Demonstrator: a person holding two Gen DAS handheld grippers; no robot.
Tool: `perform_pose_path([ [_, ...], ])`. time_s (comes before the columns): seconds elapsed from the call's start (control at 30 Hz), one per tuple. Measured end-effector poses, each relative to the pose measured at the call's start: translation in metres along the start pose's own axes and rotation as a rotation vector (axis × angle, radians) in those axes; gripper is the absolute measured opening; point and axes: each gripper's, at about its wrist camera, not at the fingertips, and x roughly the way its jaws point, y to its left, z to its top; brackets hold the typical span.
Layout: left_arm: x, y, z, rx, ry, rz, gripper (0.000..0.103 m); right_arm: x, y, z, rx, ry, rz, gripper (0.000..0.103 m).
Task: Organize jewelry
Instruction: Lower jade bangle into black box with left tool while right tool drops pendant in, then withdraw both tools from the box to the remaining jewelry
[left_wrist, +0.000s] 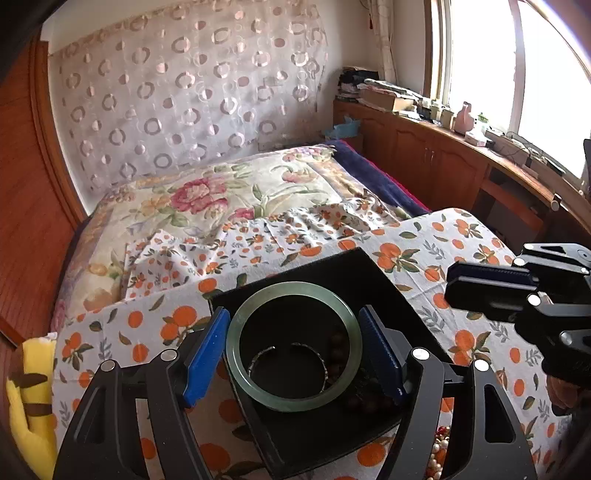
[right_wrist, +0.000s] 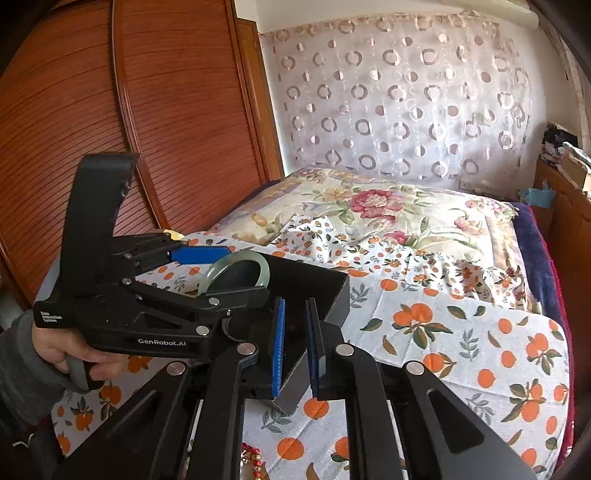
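The left gripper (left_wrist: 293, 354) holds a green bangle (left_wrist: 291, 345) between its two blue pads – one pad on each side of the ring, squeezing it. The bangle hangs over a black tray (left_wrist: 332, 273) that sits on a cloth with oranges on it (left_wrist: 424, 236). Down in the tray, seen through the ring, lie a thin silver bracelet (left_wrist: 288, 360) and a string of dark brown beads (left_wrist: 341, 345). Some pearls and red beads (left_wrist: 439, 448) lie on the cloth just beside the tray's near edge. The right gripper (right_wrist: 295, 347) is near the tray's right side, and its pads are pulled close together with only a thin gap. In the right camera the tray's near corner shows through that gap, but I cannot tell if the pads pinch the tray wall or hold nothing. A hand (right_wrist: 70, 350) in a grey sleeve grips the left gripper's handle. Behind it all is a bed with a flowery blanket (left_wrist: 207, 199) – and a yellow soft toy (left_wrist: 29, 398) is at the cloth's left edge.
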Motion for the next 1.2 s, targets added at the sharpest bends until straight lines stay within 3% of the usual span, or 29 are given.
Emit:
perform_pose_path([
  [0.1,-0.007,0.000,-0.001,0.002,-0.015,-0.011,0.077,-0.006,0.003,0.001,-0.010,-0.001,-0.008,0.013],
  [0.37,-0.033,0.000,-0.009,0.009,-0.040,-0.020,0.078,-0.021,0.012,-0.015,-0.010,0.006,-0.033,0.013],
  [0.5,-0.052,0.000,-0.035,0.025,-0.015,-0.047,0.077,-0.031,0.017,-0.031,-0.001,0.019,-0.040,0.013],
  [0.7,-0.063,0.002,-0.086,0.009,0.068,-0.123,0.053,-0.035,0.021,-0.057,0.029,0.051,-0.048,0.013],
  [0.8,-0.059,0.003,-0.100,0.001,0.095,-0.142,0.047,-0.037,0.022,-0.061,0.044,0.051,-0.044,0.013],
  [1.13,-0.046,-0.005,-0.111,0.016,0.143,-0.238,0.045,-0.054,0.027,-0.064,0.056,0.033,-0.061,0.013],
  [1.2,-0.046,-0.007,-0.113,0.018,0.153,-0.239,0.038,-0.056,0.028,-0.066,0.056,0.033,-0.064,0.013],
])
